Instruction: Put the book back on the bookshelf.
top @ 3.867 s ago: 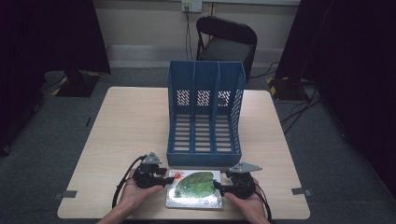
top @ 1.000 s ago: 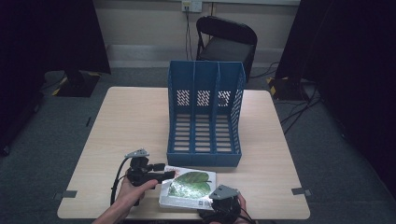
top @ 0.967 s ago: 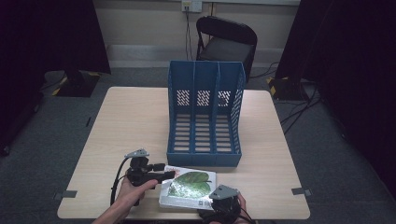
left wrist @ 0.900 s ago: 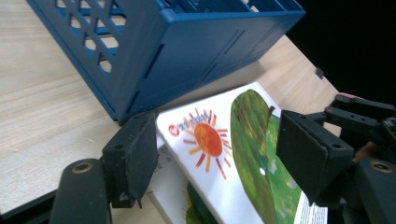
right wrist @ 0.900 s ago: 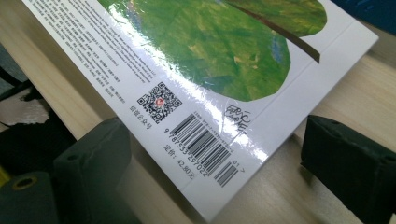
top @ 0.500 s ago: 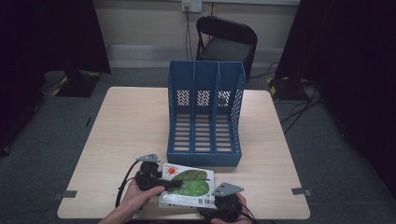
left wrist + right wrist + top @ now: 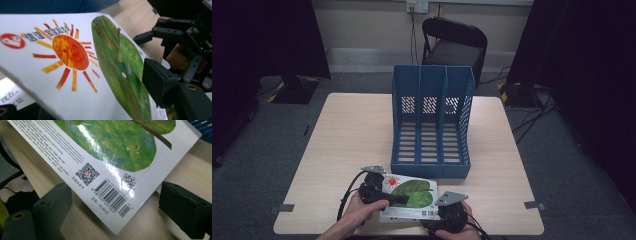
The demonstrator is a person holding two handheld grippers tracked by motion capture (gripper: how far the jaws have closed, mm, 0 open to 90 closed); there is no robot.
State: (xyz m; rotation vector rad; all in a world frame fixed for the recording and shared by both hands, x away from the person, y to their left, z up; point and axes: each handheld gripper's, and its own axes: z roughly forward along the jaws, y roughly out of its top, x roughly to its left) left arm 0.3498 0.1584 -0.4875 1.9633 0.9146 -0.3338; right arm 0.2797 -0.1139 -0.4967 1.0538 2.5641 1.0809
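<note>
1. The right tool (image 7: 447,212) sits at the counter's (image 7: 347,130) near edge, jaws apart, the book's (image 7: 409,197) barcode corner between them, untouched.
2. The left tool (image 7: 384,192) grips the book's left cover edge (sun picture side), its jaws having just been closing, then easing slightly.
3. Beyond the book stands the blue file rack (image 7: 432,120).

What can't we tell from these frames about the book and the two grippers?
- High view: right gripper jaws, hidden under its grey plate and the hand.
- Left gripper view: lower jaw, covered by the book; whether the pads press is unclear.
- Right gripper view: small print beside the barcode, too small.
</note>
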